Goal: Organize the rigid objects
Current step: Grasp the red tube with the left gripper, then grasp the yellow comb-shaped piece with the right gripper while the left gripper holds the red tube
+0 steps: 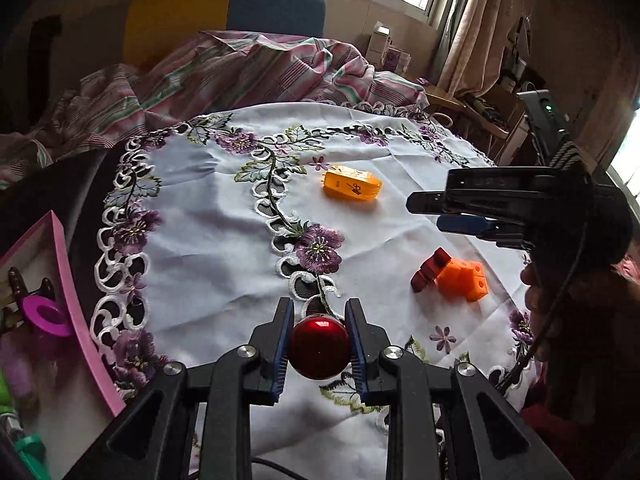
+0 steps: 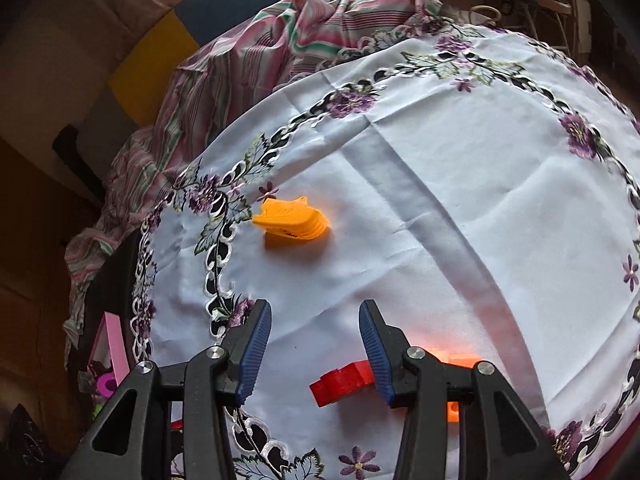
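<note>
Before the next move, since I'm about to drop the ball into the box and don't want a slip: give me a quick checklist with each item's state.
1. Left gripper pads clamp the red ball on both sides: ok.
2. Pink box within view at the left: ok.
3. Free room inside the box for the ball: cannot tell.
4. Right gripper empty, jaws apart: ok.
5. Red block squarely between the right jaws: not ok, off to one side.
6. Orange case clear of both grippers: ok.
</note>
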`<move>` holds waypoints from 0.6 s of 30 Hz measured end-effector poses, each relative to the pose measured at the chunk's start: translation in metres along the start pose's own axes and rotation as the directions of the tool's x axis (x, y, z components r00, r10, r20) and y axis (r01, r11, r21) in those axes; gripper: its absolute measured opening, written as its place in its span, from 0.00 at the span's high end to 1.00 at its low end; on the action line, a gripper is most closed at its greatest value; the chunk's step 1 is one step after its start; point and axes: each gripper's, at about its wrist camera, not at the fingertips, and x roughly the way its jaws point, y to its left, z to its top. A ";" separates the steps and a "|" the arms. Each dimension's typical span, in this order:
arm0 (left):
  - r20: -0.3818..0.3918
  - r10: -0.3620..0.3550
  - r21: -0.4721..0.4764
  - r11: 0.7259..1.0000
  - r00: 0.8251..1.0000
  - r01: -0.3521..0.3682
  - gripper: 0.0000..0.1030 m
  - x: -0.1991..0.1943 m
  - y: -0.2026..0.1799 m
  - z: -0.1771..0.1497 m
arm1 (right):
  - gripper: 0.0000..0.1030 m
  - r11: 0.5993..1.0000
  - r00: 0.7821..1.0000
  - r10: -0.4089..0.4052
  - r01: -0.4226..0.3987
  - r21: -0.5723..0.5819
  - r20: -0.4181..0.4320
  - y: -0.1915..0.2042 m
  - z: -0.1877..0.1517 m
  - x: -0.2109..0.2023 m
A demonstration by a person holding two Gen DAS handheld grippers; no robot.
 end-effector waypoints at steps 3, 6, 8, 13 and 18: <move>0.013 -0.009 -0.021 1.000 1.000 0.009 0.74 -0.013 0.008 -0.005 | 0.44 0.986 0.999 -0.035 0.033 -0.165 -0.009 0.027 0.012 0.010; 0.023 -0.013 -0.043 0.999 1.000 0.014 0.74 -0.023 0.017 -0.009 | 0.44 0.956 0.997 -0.079 0.073 -0.283 -0.012 0.047 0.031 0.023; 0.026 -0.018 -0.059 0.998 1.000 0.020 0.74 -0.028 0.023 -0.011 | 0.44 0.930 0.994 -0.111 0.096 -0.355 -0.023 0.057 0.042 0.035; 0.031 -0.021 -0.086 0.996 0.999 0.023 0.74 -0.039 0.035 -0.018 | 0.44 0.846 0.975 -0.216 0.162 -0.509 -0.049 0.074 0.058 0.070; 0.024 -0.021 -0.110 0.994 0.999 0.024 0.74 -0.044 0.044 -0.023 | 0.44 0.808 0.958 -0.273 0.177 -0.562 -0.090 0.076 0.068 0.102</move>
